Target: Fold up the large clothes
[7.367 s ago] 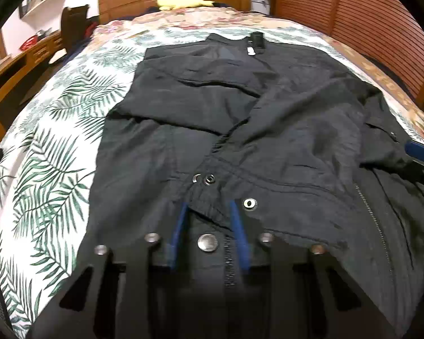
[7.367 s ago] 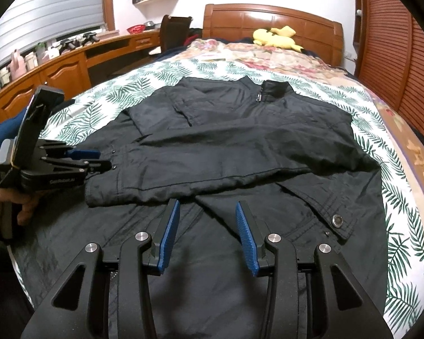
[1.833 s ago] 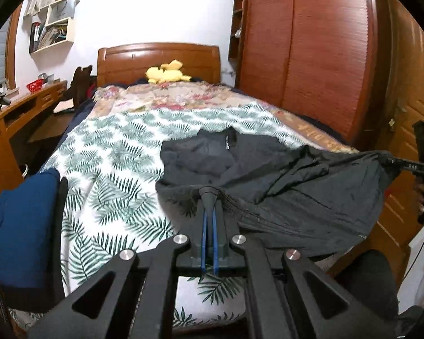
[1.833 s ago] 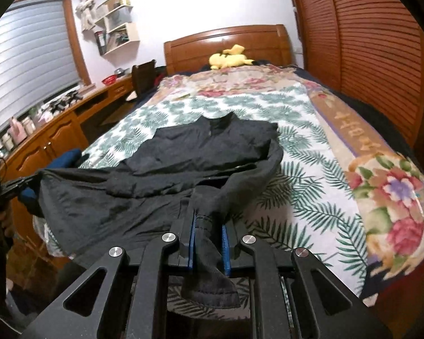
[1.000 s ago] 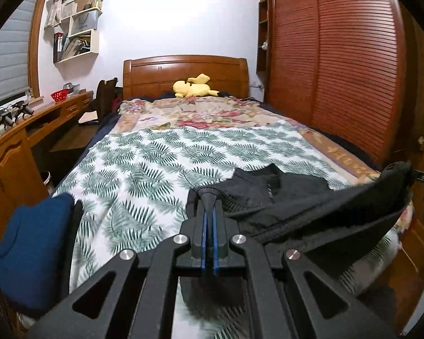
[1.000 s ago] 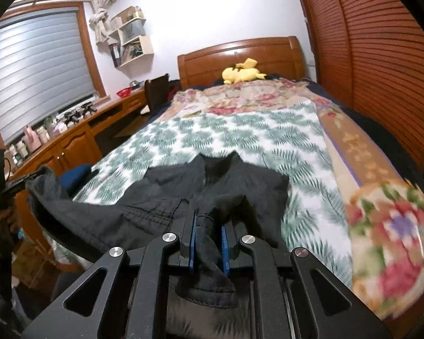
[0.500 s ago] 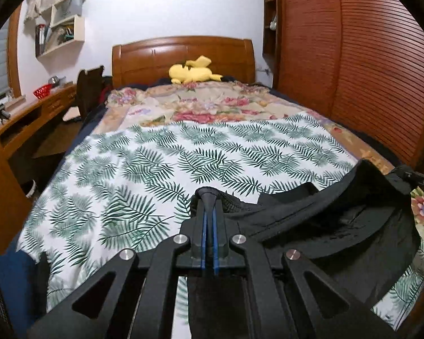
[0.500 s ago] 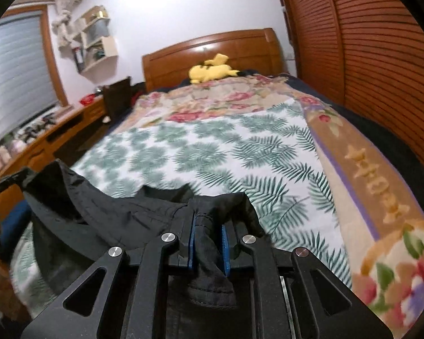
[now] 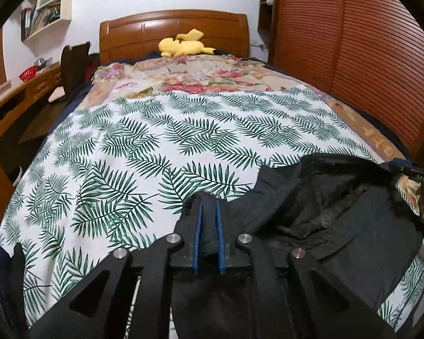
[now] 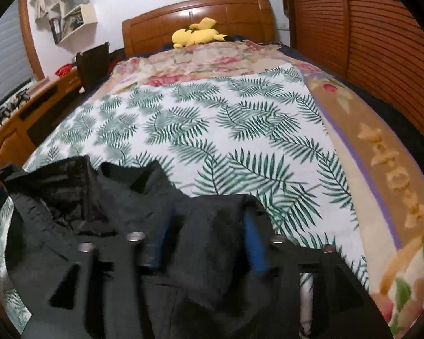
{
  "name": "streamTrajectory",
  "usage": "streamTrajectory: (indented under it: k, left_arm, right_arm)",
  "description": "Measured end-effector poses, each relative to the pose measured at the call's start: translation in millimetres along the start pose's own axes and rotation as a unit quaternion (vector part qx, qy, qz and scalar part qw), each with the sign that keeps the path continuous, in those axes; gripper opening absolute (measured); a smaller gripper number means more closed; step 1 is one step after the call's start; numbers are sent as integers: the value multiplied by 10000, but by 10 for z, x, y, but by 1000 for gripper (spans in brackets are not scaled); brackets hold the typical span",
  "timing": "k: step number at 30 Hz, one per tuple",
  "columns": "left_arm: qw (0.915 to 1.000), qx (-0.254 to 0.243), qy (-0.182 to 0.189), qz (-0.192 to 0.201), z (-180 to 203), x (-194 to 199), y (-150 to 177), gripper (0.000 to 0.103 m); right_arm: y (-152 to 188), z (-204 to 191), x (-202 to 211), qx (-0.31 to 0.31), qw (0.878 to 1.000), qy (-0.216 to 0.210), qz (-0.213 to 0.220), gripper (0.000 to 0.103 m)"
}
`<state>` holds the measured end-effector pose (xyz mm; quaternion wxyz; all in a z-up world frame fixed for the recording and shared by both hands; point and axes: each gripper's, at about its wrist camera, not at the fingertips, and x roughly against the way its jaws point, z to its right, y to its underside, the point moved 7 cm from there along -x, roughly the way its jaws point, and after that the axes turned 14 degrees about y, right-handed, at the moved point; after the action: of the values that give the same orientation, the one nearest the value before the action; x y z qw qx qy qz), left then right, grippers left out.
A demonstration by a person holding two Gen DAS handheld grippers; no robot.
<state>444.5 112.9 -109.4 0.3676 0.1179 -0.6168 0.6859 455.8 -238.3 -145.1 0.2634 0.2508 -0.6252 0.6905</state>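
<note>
A black jacket [image 9: 325,212] lies bunched on the near end of the bed, its lining showing in the fold. My left gripper [image 9: 208,203] holds one corner of the jacket low over the sheet. Its blue pads are starting to part, and the dark cloth still fills the narrow gap. In the right wrist view the jacket [image 10: 121,197] spreads to the left. My right gripper [image 10: 203,220] is opening wide and blurred. Jacket cloth lies loose between its pads [image 10: 254,243], and neither pad presses on it.
The palm-leaf sheet [image 9: 155,141] stretches bare beyond the jacket to a floral blanket [image 9: 198,76]. A yellow plush toy [image 9: 183,46] rests by the wooden headboard. Slatted wardrobe doors [image 9: 367,56] run along the right. A wooden desk [image 9: 14,99] and chair [image 9: 73,62] stand left.
Both grippers came forward and down with the jacket, which now rests on the bed. The right jaws have sprung wide off the cloth. The left pads have parted slightly.
</note>
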Motion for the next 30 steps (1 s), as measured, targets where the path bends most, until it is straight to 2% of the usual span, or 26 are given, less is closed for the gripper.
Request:
streamTrajectory:
  k: [2,5,10,16,22,30]
  left_arm:
    - [9999,-95,-2,31,63,111,42,14]
    - [9998,-33,106,139,85,294,102,20]
    - [9994,114,285,181,125,535,336,22]
    - [9992,278,290,-71,128,669,908,22]
    - [9974,441,309,-471,70,710,1464,23]
    - [9946,618,209,-807,-20,692,1846,24]
  right_arm:
    - [23,44,91,10,9998,126,138,78]
    - [142,97,217,43,9998,152,90,79]
    - [485,144,441,91,9998,148,14,79]
    - [871,164,540,25,9992,183,-345,79]
    - [1152,131,605,-58,9984,185,-531,79]
    - [1404,119,565,-2,9966,289,-769,79]
